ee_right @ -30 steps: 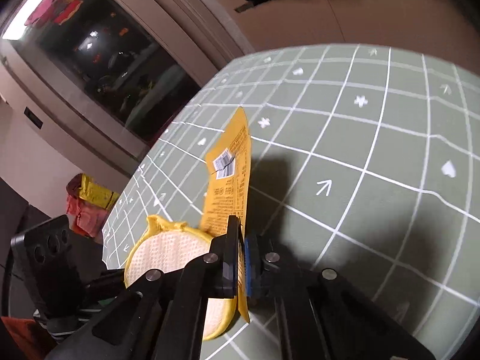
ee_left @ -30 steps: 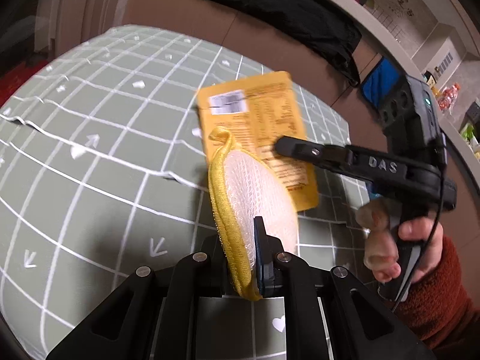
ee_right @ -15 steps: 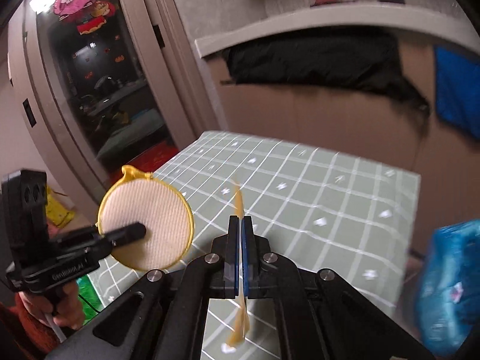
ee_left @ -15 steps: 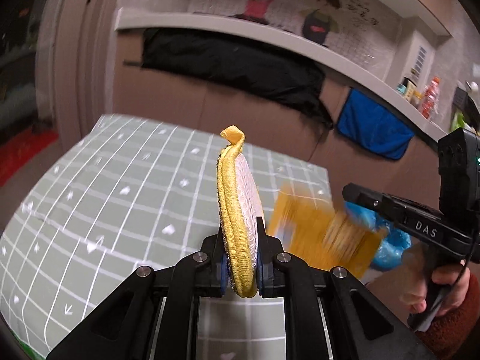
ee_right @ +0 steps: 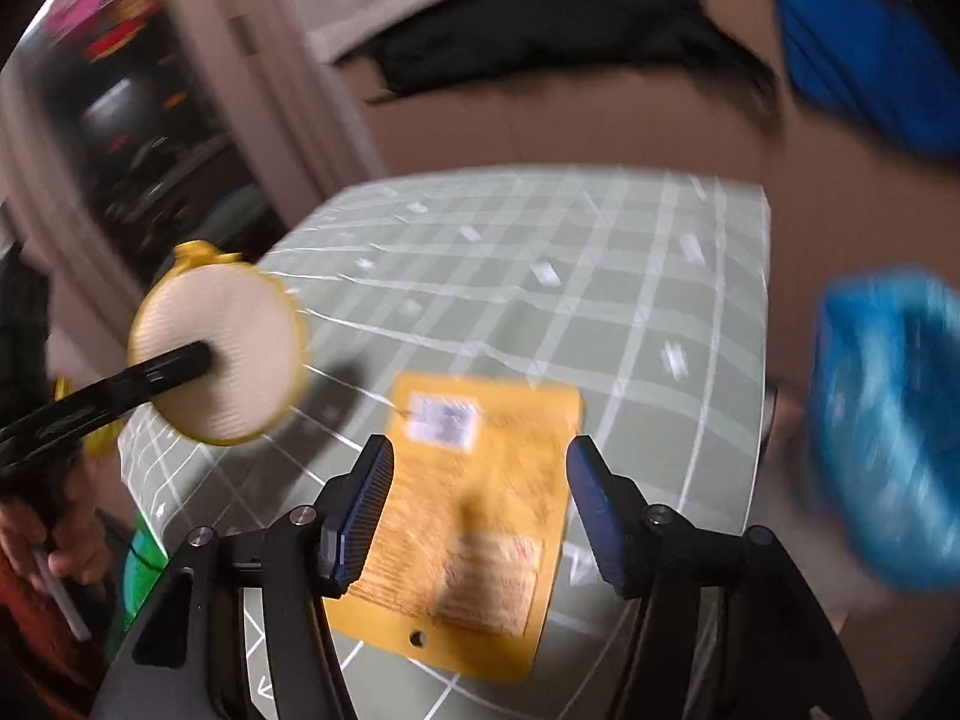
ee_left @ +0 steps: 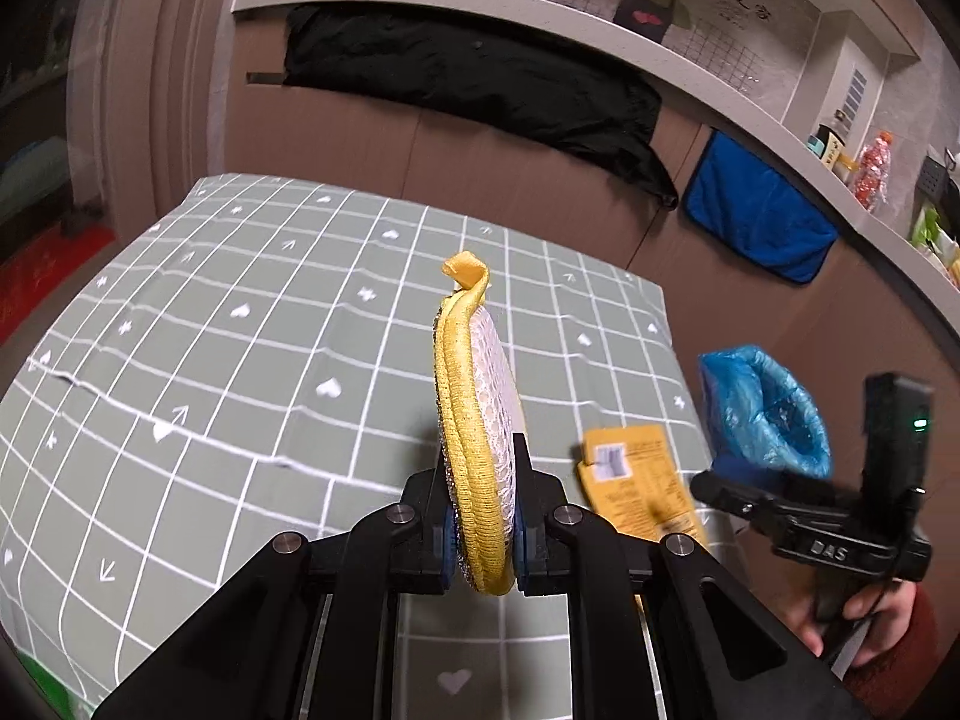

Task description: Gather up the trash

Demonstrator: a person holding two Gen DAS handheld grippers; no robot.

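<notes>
Right gripper (ee_right: pixel 480 510) jaws were opening, flat orange packet (ee_right: pixel 474 516) released short of blue bag (ee_right: pixel 888 420); left gripper (ee_left: pixel 480 531) clamped round yellow-rimmed pad (ee_left: pixel 477 420). Next: re-grab, bag it.

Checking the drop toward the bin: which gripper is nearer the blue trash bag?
Right. The right gripper sits just in front of the blue trash bag, jaws opening, orange packet loose. The left gripper, clamping the yellow sponge pad, is farther left.
</notes>
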